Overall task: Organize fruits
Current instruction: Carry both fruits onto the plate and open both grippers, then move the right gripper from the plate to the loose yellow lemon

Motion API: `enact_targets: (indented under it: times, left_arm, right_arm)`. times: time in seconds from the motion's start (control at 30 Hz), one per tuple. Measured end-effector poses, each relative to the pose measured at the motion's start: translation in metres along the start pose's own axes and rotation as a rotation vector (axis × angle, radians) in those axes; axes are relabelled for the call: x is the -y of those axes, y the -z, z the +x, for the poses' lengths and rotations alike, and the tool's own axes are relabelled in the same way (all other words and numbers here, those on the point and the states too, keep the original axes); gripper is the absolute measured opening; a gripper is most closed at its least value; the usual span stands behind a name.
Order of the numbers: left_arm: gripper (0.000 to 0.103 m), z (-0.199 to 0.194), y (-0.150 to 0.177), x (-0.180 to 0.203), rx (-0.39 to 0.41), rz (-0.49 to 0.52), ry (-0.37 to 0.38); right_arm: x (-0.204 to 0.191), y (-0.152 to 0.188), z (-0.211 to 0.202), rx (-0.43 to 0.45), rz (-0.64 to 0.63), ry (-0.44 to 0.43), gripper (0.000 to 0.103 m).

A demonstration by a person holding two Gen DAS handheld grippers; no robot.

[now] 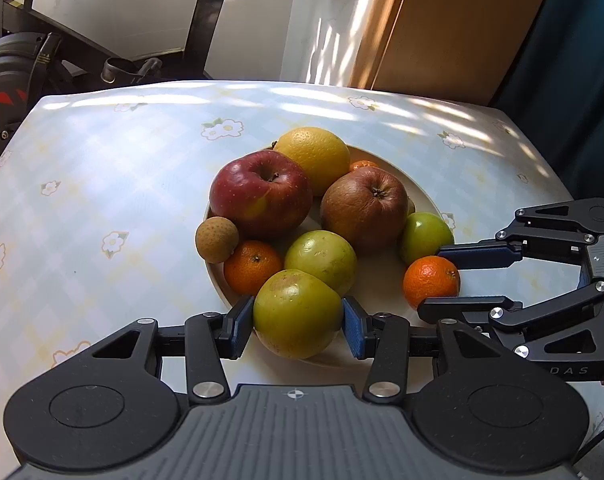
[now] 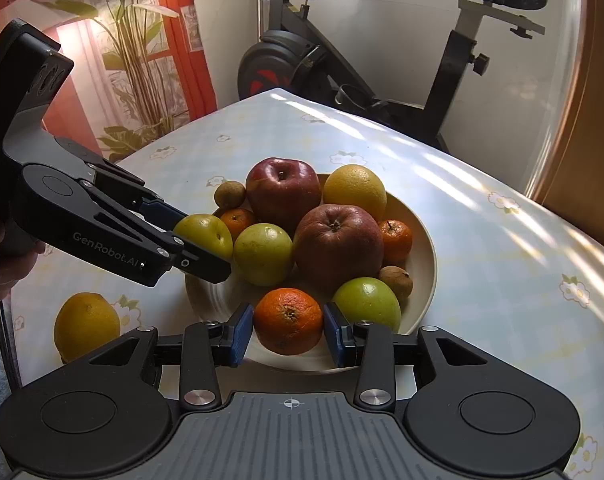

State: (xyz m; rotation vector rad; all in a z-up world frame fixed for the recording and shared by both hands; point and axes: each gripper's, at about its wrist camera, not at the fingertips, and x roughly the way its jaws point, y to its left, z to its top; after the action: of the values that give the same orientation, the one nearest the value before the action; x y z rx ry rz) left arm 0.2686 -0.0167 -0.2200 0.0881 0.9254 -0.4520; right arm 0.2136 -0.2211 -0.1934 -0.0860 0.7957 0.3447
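Clamping a green apple (image 1: 296, 314) in the left gripper (image 1: 296, 322) and a mandarin (image 2: 288, 320) in the right gripper (image 2: 288, 330), both fruits sit at the plate's (image 2: 421, 248) near rim, seemingly just placed; releasing comes next.

A lived-in home room: a table (image 2: 481, 216) under a flowered checked cloth, an exercise bike (image 2: 302, 60) against the white wall, a leafy houseplant (image 2: 134, 40) beside red-framed windows past the far corner.
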Motion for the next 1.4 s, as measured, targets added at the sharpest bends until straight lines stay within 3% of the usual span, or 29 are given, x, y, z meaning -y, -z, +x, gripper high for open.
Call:
enact_targets:
  times: [0.33, 1.03, 1.4]
  left_arm:
    - [0.049, -0.011, -0.015, -0.018, 0.076, -0.064, -0.038]
    - [0.051, -0.009, -0.015, -0.011, 0.083, -0.051, -0.032]
    - [0.051, -0.038, -0.007, -0.012, 0.119, -0.053, -0.055]
  right_arm:
    - [0.003, 0.004, -0.001, 0.002, 0.006, 0.001, 0.035]
    - [0.004, 0.006, -0.001, 0.004, 0.031, 0.01, 0.037]
    - [0.0, 0.013, -0.03, 0.042, 0.048, 0.047, 0.037]
